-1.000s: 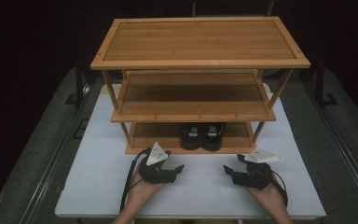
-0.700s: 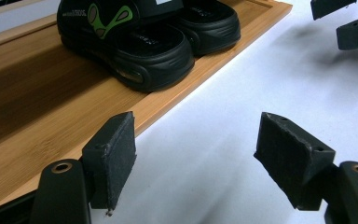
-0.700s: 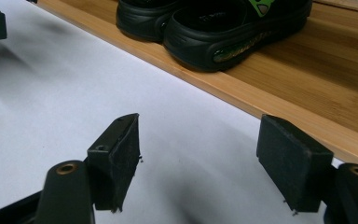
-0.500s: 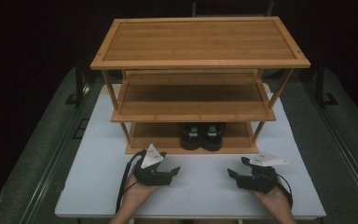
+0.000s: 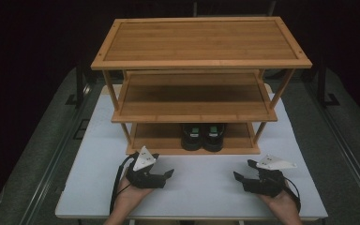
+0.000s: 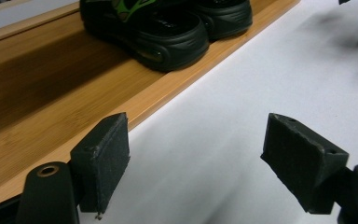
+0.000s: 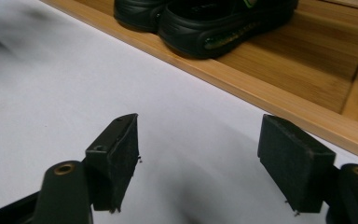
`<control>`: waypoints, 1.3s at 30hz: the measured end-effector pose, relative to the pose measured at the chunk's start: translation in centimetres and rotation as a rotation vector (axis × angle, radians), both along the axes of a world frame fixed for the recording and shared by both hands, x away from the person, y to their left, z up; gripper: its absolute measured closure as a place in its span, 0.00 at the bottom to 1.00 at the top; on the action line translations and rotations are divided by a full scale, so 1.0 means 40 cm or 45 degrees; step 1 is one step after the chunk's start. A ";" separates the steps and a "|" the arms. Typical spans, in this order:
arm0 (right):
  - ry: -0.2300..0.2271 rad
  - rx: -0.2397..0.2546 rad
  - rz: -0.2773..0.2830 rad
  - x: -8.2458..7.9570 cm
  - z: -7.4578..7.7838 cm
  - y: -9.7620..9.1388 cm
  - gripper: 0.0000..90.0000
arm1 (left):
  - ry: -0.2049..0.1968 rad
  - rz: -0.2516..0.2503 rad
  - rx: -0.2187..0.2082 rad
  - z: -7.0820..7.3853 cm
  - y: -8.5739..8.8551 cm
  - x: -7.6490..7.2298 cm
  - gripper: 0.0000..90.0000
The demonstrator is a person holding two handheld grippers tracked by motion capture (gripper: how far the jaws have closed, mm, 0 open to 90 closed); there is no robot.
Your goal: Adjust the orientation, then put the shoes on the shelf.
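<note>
White table (image 5: 206, 187): both grippers low, apart.

black shoes (image 5: 203, 136) with green markings, light brown wooden rack (image 5: 201, 61), white table (image 5: 201, 187).

The rack's middle shelf (image 5: 194, 98) hides the rear of the black shoes (image 5: 203, 137); their green markings are unreadable.

High view looks down from above; both gripper views sit low, close — sharing the shoes (image 6: 168, 28) on the bottom shelf (image 7: 279, 70).
</note>
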State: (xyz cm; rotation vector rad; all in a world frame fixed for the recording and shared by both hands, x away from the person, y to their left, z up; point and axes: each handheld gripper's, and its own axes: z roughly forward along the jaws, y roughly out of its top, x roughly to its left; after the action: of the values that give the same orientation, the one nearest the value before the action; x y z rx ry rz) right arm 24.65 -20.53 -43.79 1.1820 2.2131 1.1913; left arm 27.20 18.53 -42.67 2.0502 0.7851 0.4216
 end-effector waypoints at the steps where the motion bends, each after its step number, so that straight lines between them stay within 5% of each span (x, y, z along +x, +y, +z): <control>1: 0.001 -0.001 -0.003 -0.001 -0.001 -0.002 0.31 | 0.000 0.003 0.001 0.001 0.002 -0.001 0.24; 39: 0.009 0.006 -0.033 -0.039 0.000 -0.059 0.31 | 0.003 0.059 0.010 -0.003 0.093 -0.038 0.22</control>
State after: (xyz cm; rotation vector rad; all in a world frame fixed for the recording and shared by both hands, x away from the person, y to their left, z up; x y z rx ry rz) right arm 23.09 -22.88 -43.79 1.2152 2.1946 1.1847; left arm 25.68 22.26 -42.77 2.0432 0.8349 0.4487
